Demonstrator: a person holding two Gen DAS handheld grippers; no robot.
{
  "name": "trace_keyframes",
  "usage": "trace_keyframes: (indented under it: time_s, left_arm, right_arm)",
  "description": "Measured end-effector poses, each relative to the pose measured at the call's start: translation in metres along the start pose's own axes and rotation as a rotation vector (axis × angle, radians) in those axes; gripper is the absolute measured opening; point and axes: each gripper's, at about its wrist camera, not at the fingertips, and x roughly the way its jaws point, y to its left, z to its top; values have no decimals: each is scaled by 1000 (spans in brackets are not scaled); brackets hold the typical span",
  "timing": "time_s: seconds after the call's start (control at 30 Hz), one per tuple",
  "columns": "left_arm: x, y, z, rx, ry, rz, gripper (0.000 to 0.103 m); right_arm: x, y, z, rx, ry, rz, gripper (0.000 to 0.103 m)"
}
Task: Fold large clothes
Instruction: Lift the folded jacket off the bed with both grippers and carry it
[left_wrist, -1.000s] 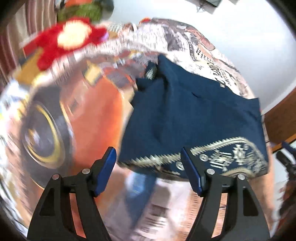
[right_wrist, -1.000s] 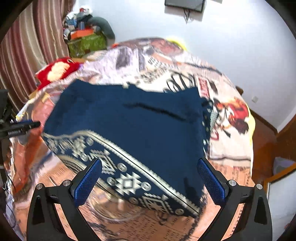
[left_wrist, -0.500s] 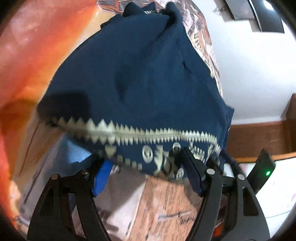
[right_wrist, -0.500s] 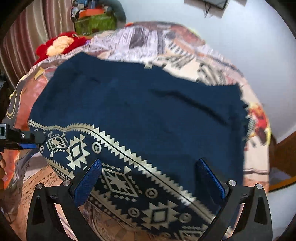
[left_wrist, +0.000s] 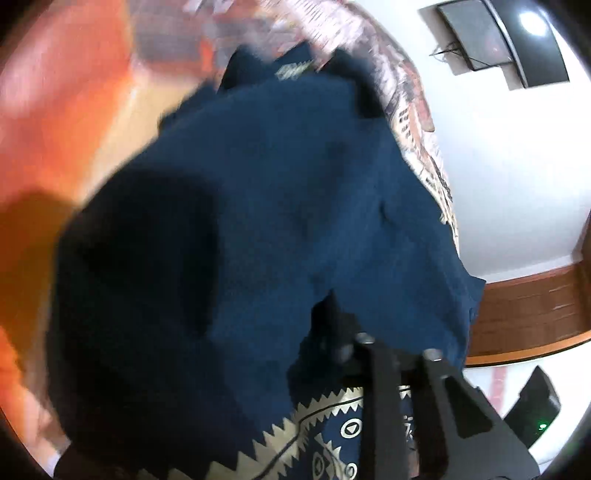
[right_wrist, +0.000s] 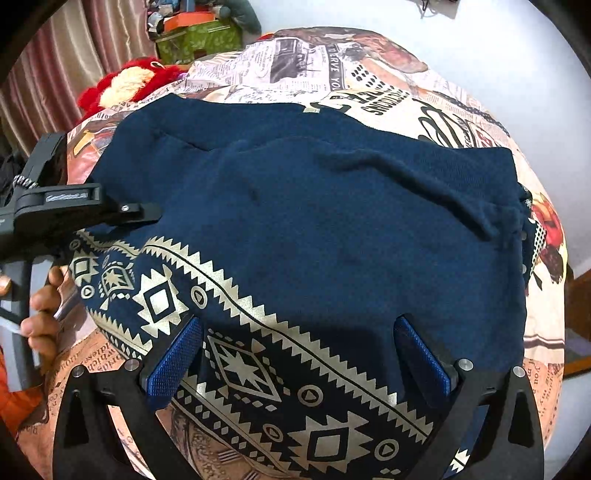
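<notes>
A navy garment (right_wrist: 314, 221) with a gold patterned border (right_wrist: 236, 332) lies folded on a bed with a newspaper-print cover (right_wrist: 332, 74). My right gripper (right_wrist: 295, 354) is open, its blue pads astride the bordered near edge. My left gripper (right_wrist: 147, 214) reaches in from the left, its tip on the garment's left edge at the border. In the left wrist view the garment (left_wrist: 277, 221) fills the frame and drapes over the left gripper (left_wrist: 354, 339), hiding one finger; the jaws look closed on the cloth.
A red and cream plush toy (right_wrist: 125, 83) lies at the bed's far left. A green box (right_wrist: 199, 38) and clutter stand behind it by the curtain. A wall-mounted screen (left_wrist: 498, 37) and wooden furniture (left_wrist: 535, 306) show in the left wrist view.
Both grippers have moved closer onto the garment. The left gripper's open jaws have closed on the left bordered edge and cloth now covers them. The right gripper stays open over the near edge.
</notes>
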Motion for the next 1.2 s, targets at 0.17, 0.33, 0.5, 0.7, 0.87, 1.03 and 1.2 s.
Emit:
trace_keyframes:
  time_s: [0.17, 0.33, 0.5, 0.7, 0.87, 1.03, 1.2]
  left_arm:
    - [-36, -55, 1, 203, -152, 61, 7]
    - [-63, -113, 4, 337, -231, 55, 6]
    - [-84, -131, -13, 412, -247, 49, 6]
    - [-64, -159, -29, 486, -217, 102, 6]
    - [-58, -188, -49, 578, -202, 105, 6]
    - [-52, -221, -67, 648, -183, 81, 6]
    - [-32, -266, -121, 820, -159, 73, 6]
  right_arm:
    - [-15, 3, 5, 12, -10, 19, 103]
    - [-49, -4, 13, 29, -143, 18, 103]
    - [-41, -24, 22, 154, -145, 46, 103]
    - [2, -32, 14, 237, -33, 112, 103]
    - [-1, -18, 9, 124, -22, 74, 103]
    - [-41, -51, -18, 179, -18, 128, 103]
    - [-121, -106, -75, 301, -134, 58, 103]
